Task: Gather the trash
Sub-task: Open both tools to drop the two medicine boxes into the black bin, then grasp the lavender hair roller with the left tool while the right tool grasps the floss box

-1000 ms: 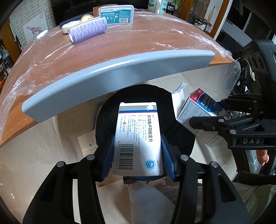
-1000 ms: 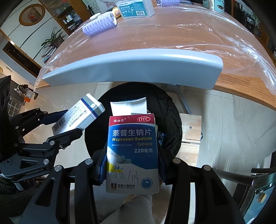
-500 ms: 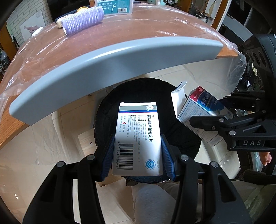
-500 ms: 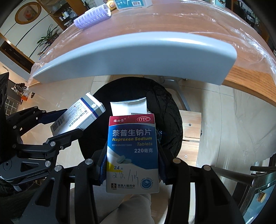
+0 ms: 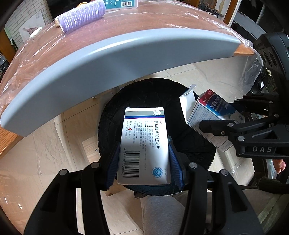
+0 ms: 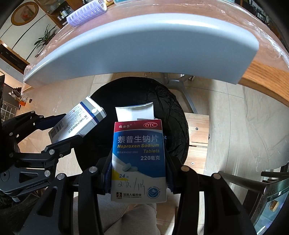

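1. White with a barcode and blue print: a medicine carton point(image 5: 144, 144), clamped between the blue pads point(image 5: 112, 166) of the left gripper point(image 5: 143, 162), directly above the black-lined bin point(image 5: 112, 115).
2. Red, blue and white, marked OTC: a second tablet box point(image 6: 138, 159), top flap open, pinched by the right gripper point(image 6: 138, 173) over the same black-lined bin point(image 6: 173, 108).
3. In the left wrist view, right gripper point(image 5: 240, 126) at far right with its tablet box point(image 5: 209, 115) hanging over the bin's right edge.
4. In the right wrist view, left gripper point(image 6: 54, 133) at left, its medicine carton point(image 6: 77, 119) tilted above the bin's left rim.
5. Beyond the bin, a grey-edged wooden table point(image 5: 126, 23) under clear plastic wrap, bearing a purple hair roller point(image 5: 81, 15) at the far left.
6. Pale tiled floor point(image 5: 45, 144) around the bin; grey trouser leg point(image 5: 162, 213) at the near edge.
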`<state>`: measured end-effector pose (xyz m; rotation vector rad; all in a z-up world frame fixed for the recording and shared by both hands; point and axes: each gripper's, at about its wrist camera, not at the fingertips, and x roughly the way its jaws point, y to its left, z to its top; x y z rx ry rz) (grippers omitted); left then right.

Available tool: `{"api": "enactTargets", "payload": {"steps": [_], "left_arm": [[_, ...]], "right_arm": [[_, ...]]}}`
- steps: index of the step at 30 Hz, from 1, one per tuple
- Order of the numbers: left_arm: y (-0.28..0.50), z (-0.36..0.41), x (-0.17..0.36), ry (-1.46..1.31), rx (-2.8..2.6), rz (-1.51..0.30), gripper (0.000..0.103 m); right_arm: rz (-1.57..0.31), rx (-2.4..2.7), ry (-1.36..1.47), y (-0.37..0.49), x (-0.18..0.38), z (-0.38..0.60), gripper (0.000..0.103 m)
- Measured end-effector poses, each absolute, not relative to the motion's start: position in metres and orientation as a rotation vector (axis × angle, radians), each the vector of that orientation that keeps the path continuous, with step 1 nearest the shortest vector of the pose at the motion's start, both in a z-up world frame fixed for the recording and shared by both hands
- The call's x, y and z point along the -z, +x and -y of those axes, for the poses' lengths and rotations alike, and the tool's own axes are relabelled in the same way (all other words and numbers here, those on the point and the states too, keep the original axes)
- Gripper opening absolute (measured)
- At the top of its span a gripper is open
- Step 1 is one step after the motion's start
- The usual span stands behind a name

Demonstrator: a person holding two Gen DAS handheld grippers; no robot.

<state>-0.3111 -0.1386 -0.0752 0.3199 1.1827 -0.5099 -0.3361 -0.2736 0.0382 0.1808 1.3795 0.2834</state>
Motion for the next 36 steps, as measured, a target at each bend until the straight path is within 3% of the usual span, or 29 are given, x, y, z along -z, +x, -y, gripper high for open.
{"api": "enactTargets", "payload": {"steps": [9, 10, 12, 23, 25, 27, 29, 31, 33, 36], "left_arm": [[-0.303, 0.14, 0.074, 0.324, 0.511, -1.181, 0.052], [-0.302, 0.141, 0.074, 0.325, 0.512, -1.179, 0.058], [-0.301, 0.143, 0.073, 0.341, 0.489, -1.169, 0.074], [-0.314, 0.132, 0.055, 0.293, 0.486, -1.162, 0.074], [-0.321, 0.125, 0.038, 0.247, 0.514, -1.14, 0.074], [-0.328, 0.122, 0.018, 0.211, 0.55, -1.102, 0.074], [-0.336, 0.119, -0.002, 0.179, 0.593, -1.057, 0.08], [-0.338, 0.116, -0.025, 0.146, 0.63, -0.991, 0.093], [-0.336, 0.115, -0.044, 0.135, 0.625, -0.925, 0.097], [-0.316, 0.113, -0.061, 0.14, 0.523, -0.875, 0.1]], "right_arm": [[-1.384, -0.278, 0.18, -0.332, -0.037, 0.274, 0.047], [-1.374, -0.273, 0.188, -0.332, -0.038, 0.276, 0.049], [-1.364, -0.272, 0.205, -0.332, -0.04, 0.278, 0.066], [-1.288, -0.252, 0.187, -0.35, -0.078, 0.301, 0.069], [-1.235, -0.26, 0.177, -0.356, -0.097, 0.305, 0.071], [-1.159, -0.27, 0.163, -0.361, -0.122, 0.309, 0.08], [-1.083, -0.278, 0.137, -0.362, -0.145, 0.312, 0.088], [-1.01, -0.268, 0.1, -0.357, -0.163, 0.313, 0.094], [-0.957, -0.262, 0.087, -0.348, -0.175, 0.314, 0.099], [-0.922, -0.234, 0.091, -0.324, -0.184, 0.315, 0.099]]}}
